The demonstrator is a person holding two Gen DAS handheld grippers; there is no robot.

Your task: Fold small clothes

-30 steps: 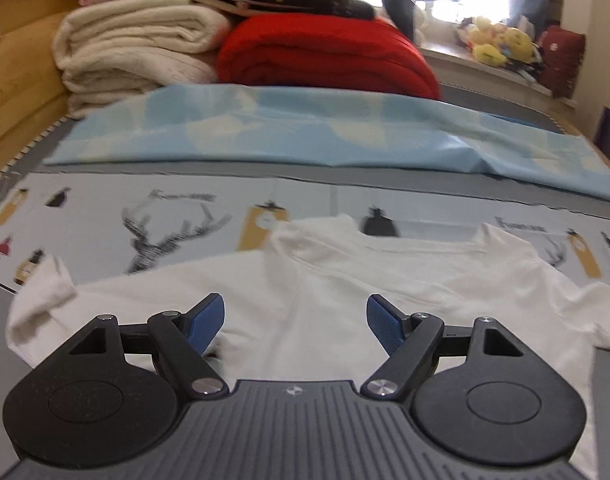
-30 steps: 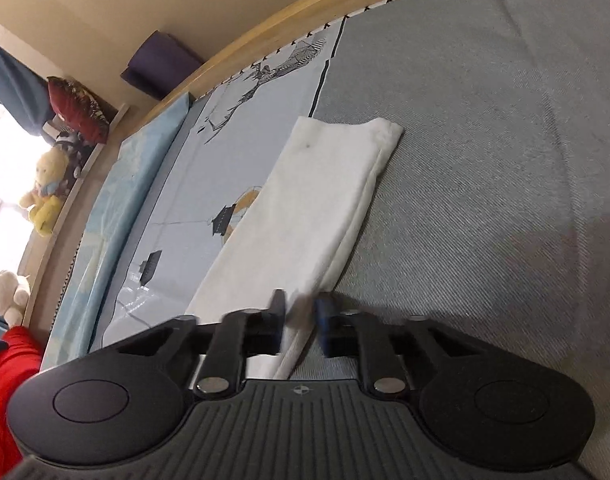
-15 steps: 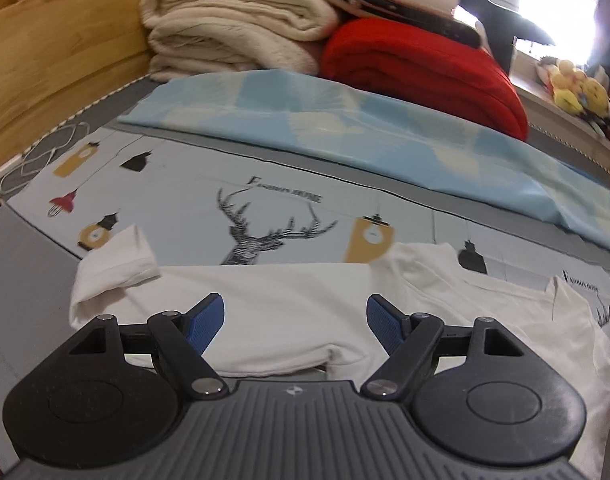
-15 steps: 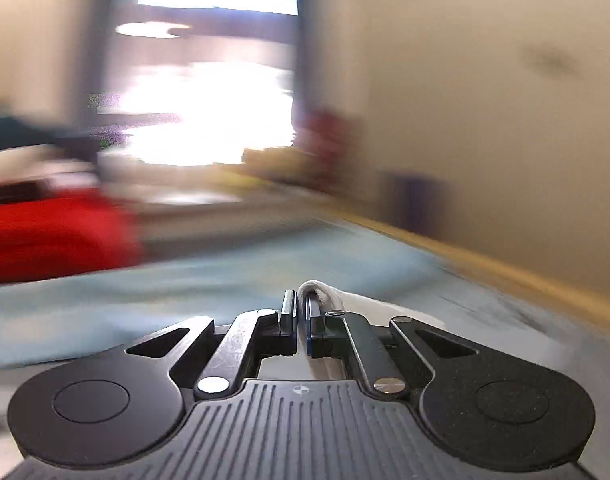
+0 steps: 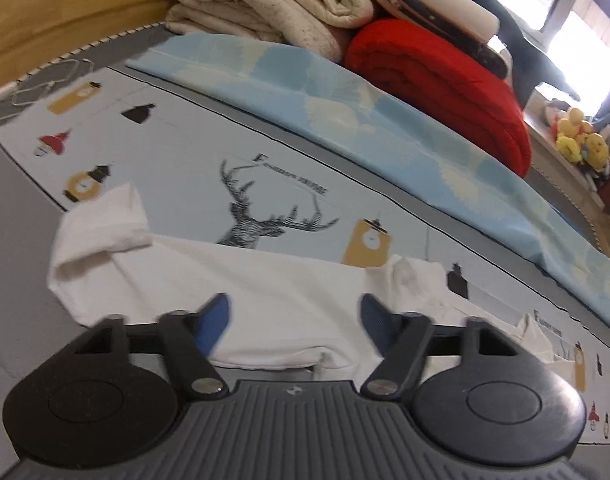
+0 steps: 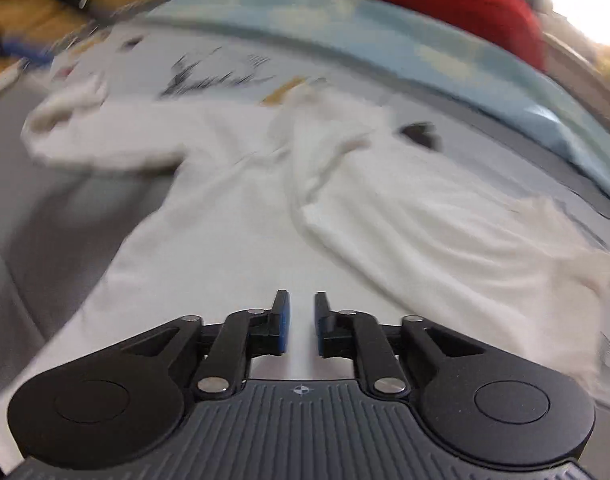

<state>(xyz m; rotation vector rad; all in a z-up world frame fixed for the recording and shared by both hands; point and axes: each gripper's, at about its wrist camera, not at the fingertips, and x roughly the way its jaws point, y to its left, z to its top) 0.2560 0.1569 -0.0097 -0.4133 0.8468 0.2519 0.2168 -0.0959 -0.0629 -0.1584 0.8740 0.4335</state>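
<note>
Half a second ago the right gripper [image 6: 301,322] was raised toward the window with white cloth pinched in its closed fingers; now it points down over the bed [image 6: 33,216], its fingers parted by a narrow gap with nothing between them. The left gripper [image 5: 295,324] has drifted slightly left and its blue-padded fingers remain spread wide, holding nothing. One white shirt [image 5: 241,280] lies on the bed across a pale printed sheet [image 5: 193,152], one side now folded over its middle and one sleeve curled at the far left. Behind it are one light blue folded cover [image 5: 385,120], one red blanket [image 5: 445,80] and one stack of cream blankets [image 5: 273,0]. The right wrist view is motion-blurred, so sheet prints there are unreadable. The shirt's near edge is hidden behind both grippers.
</note>
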